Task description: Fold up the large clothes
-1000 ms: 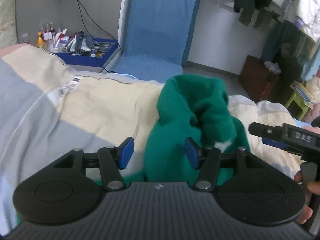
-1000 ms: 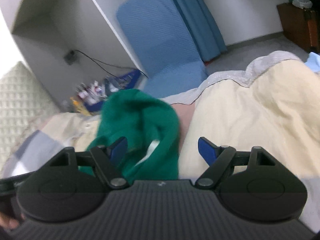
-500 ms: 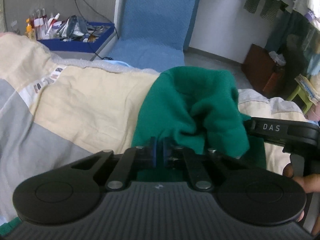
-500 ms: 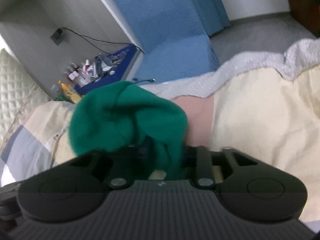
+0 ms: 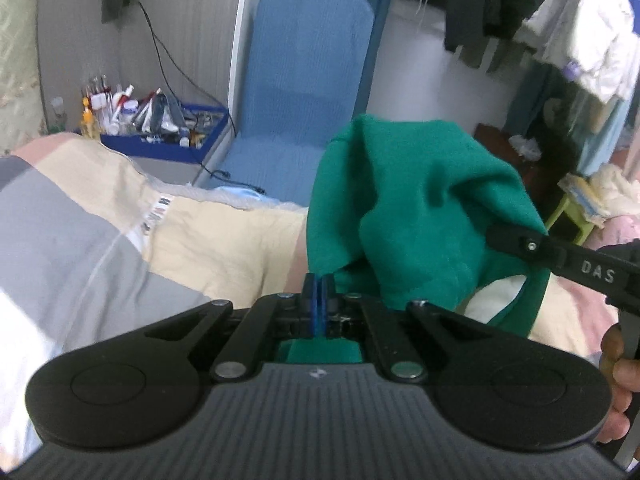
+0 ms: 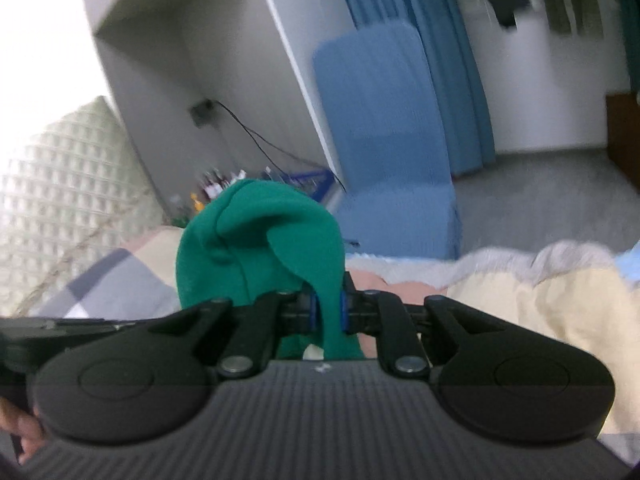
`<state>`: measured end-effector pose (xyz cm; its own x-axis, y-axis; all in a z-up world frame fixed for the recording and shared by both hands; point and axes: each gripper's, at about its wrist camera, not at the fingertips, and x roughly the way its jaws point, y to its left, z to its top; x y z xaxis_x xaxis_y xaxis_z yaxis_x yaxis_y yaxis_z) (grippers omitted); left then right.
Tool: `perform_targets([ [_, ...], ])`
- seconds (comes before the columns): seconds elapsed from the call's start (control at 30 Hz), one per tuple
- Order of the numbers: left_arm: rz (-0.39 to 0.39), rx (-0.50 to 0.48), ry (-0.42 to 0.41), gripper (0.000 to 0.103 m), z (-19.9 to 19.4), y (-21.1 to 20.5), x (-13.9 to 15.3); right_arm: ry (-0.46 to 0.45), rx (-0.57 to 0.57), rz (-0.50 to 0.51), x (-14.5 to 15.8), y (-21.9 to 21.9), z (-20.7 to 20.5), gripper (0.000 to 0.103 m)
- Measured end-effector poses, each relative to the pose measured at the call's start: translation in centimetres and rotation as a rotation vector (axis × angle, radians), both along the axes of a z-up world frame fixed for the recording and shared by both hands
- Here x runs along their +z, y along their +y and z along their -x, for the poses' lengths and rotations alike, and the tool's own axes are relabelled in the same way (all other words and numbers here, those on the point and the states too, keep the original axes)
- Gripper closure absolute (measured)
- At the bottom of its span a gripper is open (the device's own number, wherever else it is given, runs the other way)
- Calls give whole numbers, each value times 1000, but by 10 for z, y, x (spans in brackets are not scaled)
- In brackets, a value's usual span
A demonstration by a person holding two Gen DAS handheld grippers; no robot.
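Observation:
A green garment (image 5: 400, 208) hangs bunched above the cream and grey bedspread (image 5: 220, 240), lifted between both grippers. My left gripper (image 5: 319, 300) is shut, its blue pads pinched on a thin edge of the cloth, with more green showing below them. In the left wrist view my right gripper (image 5: 560, 256) comes in from the right, gripping the garment's other side. In the right wrist view the right gripper (image 6: 328, 312) has its jaws closing tight on a thick fold of the green garment (image 6: 260, 248), pads pressing on it. A hand (image 5: 616, 364) holds its handle.
A blue chair (image 5: 304, 92) stands beyond the bed. A blue tray of bottles (image 5: 160, 128) sits on a low stand at the left, with a cable running to a wall socket. Clothes hang on a rack (image 5: 560, 20) at the right, above a green stool (image 5: 568, 216).
Both grippers went from wide open around the garment to shut on it. They then rose, lifting the green cloth off the bedspread.

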<state>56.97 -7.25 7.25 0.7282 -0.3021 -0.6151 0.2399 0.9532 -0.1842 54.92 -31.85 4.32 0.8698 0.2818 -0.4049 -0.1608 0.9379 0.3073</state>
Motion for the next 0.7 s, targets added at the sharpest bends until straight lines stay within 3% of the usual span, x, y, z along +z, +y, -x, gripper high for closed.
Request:
perform_targets([
  [0.13,6,-9,-33,101,65,9,33,-72,19,36,30,10,66,90],
  [0.33,16,-12,-59,101,173,24,60,-128,21,51,46,20,166,90],
  [0.53,24,6,-50,101,281,41,40,-140,18,55,33,31,264,90],
  [0.7,16,25,-16,101,356,53,-7,-99,22,58,-5,42,332,90],
])
